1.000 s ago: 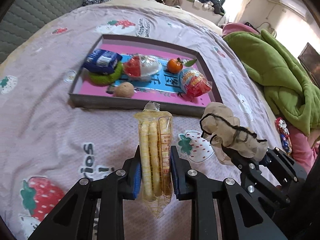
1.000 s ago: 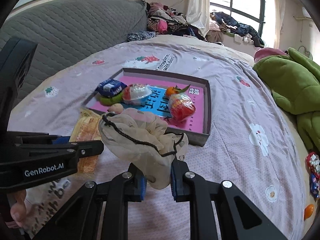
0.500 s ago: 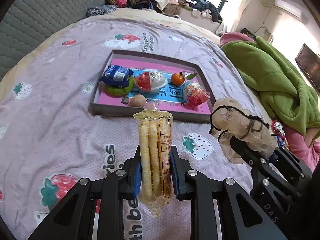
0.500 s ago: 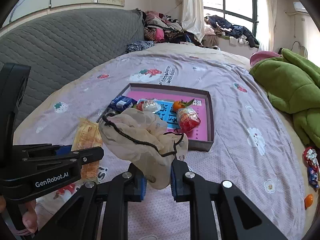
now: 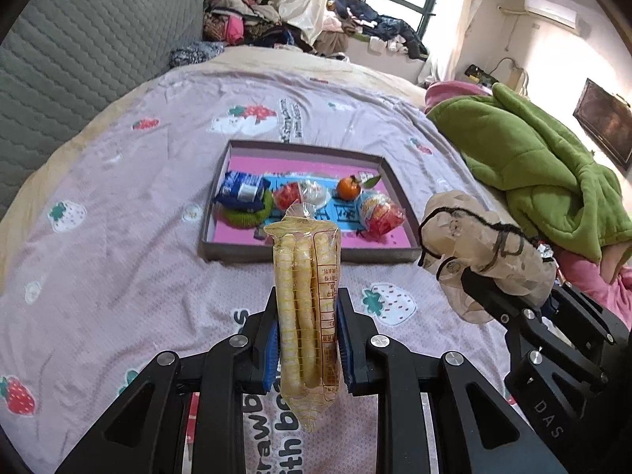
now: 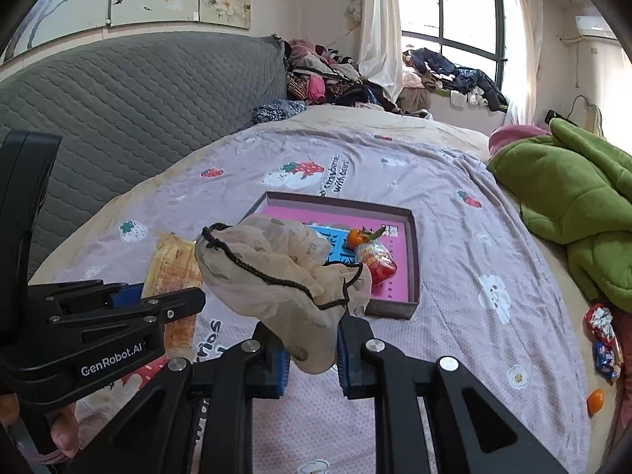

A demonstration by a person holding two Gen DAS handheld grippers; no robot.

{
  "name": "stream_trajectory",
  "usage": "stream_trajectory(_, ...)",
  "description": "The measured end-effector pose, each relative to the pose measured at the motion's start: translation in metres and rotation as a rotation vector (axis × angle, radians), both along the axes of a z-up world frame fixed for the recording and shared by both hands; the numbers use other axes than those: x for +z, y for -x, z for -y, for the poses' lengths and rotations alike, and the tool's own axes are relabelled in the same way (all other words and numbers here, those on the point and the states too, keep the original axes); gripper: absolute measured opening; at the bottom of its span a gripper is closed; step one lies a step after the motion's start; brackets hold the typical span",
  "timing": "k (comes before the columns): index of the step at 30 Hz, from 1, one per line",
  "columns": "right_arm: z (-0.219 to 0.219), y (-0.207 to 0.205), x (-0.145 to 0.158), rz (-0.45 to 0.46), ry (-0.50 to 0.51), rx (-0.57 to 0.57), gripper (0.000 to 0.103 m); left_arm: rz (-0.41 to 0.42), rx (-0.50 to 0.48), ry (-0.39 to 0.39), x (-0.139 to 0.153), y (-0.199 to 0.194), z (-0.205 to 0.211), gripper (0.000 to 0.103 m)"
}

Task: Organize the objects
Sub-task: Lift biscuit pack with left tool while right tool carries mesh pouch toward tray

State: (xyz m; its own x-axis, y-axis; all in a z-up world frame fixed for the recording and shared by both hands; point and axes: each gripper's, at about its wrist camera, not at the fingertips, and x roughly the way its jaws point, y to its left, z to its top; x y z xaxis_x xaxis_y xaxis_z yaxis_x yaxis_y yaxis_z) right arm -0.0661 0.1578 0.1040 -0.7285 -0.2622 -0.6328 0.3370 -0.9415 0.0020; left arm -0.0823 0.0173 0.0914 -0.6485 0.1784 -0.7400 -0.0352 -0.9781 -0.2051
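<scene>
My left gripper is shut on a clear packet of yellow snack sticks, held upright above the bed. My right gripper is shut on a beige mesh pouch with a black drawstring; the same pouch shows at the right of the left wrist view. Ahead on the bedspread lies a shallow grey tray with a pink floor. In it are a blue packet on a green pad, a red and clear cup, an orange fruit and a red snack bag.
A green blanket is heaped at the right. Wrapped sweets and a small orange thing lie at the bed's right edge. A grey quilted headboard stands at the left, and clothes pile up below the window.
Both grippers have risen and drawn back from the tray with their loads, so the tray looks smaller and farther. The grips are unchanged.
</scene>
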Motion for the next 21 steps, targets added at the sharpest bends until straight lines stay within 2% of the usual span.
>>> stream_trajectory(9,0.004,0.003,0.025,-0.04,0.005,0.007,0.019,-0.047,-0.007,0.018,0.023,0.005,0.004,0.025)
stream_trajectory(21,0.001,0.041,0.049,-0.06,0.026,-0.01,0.019,-0.097,-0.026,0.024,0.053,0.049,0.014,0.025)
